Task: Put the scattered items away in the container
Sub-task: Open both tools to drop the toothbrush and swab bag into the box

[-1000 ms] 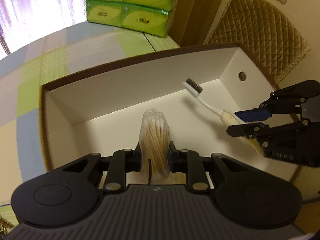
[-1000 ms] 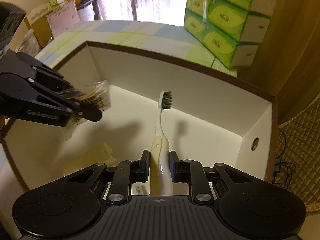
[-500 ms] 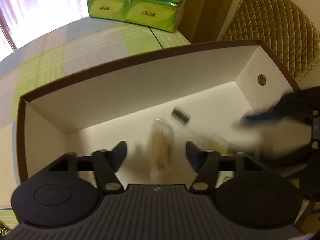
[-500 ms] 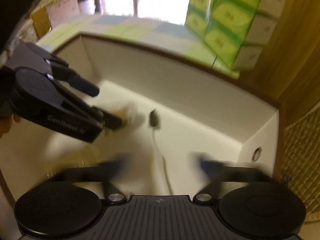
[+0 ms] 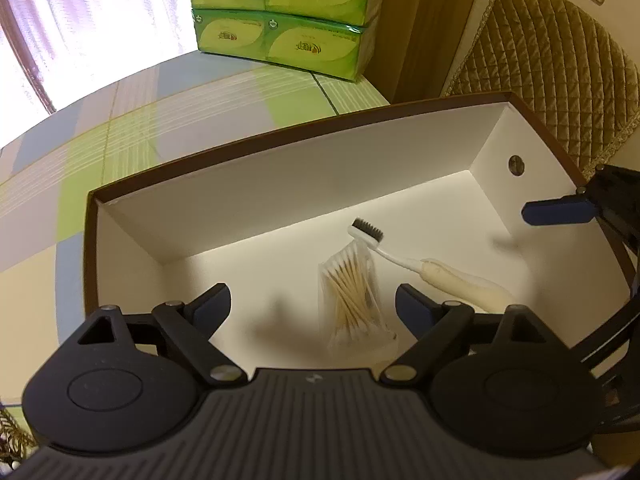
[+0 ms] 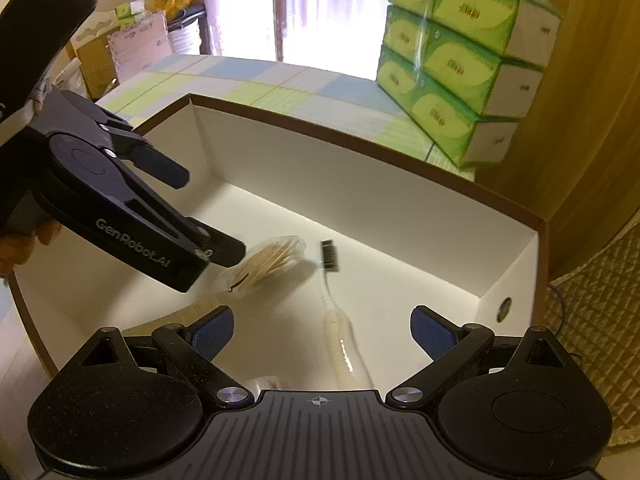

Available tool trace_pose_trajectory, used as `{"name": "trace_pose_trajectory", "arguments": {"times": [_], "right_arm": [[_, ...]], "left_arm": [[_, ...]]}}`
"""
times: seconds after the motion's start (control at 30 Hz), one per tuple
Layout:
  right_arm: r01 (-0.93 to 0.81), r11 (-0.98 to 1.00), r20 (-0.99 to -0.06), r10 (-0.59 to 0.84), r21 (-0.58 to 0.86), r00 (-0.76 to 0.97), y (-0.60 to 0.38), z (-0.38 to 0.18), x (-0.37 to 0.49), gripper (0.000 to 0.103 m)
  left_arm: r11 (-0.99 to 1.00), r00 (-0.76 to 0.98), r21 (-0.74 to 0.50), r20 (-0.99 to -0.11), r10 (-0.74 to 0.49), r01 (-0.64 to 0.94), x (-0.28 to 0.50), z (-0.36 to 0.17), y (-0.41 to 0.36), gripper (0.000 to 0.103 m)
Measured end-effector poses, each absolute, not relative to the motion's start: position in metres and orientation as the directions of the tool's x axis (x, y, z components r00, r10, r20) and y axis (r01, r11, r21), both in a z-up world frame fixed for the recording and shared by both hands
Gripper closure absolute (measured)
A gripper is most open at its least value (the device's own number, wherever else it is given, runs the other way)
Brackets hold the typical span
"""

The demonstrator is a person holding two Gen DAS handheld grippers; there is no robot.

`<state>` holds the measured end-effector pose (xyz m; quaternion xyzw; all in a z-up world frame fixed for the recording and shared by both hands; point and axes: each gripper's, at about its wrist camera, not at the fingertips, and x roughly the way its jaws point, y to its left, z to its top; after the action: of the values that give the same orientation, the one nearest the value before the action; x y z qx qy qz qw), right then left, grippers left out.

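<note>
Checked surface (image 5: 120, 128), green tissue boxes (image 5: 280, 20) stacked at back. White-lined box (image 5: 280, 176) holds bagged cotton swabs (image 5: 352, 292) and toothbrush (image 5: 420, 268), touching near the bristles. Left tool (image 5: 312, 304) spread wide, empty; right tool (image 6: 320, 328) likewise, both above box.

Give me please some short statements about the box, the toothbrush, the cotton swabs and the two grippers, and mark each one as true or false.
1. The toothbrush lies inside the box. True.
2. The left gripper is clamped on the bag of cotton swabs. False: its jaws are open, and the bag is on the box floor.
3. The right gripper is open. True.
4. The green tissue packs are inside the box. False: they are stacked outside, behind it.
</note>
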<state>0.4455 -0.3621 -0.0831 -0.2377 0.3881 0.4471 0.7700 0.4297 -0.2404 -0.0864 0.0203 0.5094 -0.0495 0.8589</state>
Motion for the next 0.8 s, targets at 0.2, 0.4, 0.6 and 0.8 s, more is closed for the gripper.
{"name": "trace_pose_trajectory", "arguments": {"times": [0.2,0.4,0.6,0.8], "right_arm": [[-0.861,0.508,-0.792,0.511,-0.037,0.336,-0.372,-0.074,0.432,0.003],[-0.843,0.537,-0.76,0.534,-0.034,0.371,-0.389,-0.061,0.416,0.003],[-0.814,0.581,-0.739,0.539,-0.021,0.404,-0.405,-0.049,0.398,0.003],[-0.796,0.605,-0.718,0.549,-0.012,0.428,-0.419,-0.037,0.375,0.003]], "left_arm": [[0.994,0.498,-0.009,-0.865,-0.062,0.108,0.411,-0.073,-0.243,0.013],[0.995,0.532,-0.027,-0.843,-0.077,0.1,0.385,-0.054,-0.241,0.008],[0.995,0.572,-0.039,-0.816,-0.088,0.097,0.354,-0.033,-0.236,0.005],[0.995,0.592,-0.049,-0.801,-0.088,0.082,0.319,-0.02,-0.229,0.005]]}}
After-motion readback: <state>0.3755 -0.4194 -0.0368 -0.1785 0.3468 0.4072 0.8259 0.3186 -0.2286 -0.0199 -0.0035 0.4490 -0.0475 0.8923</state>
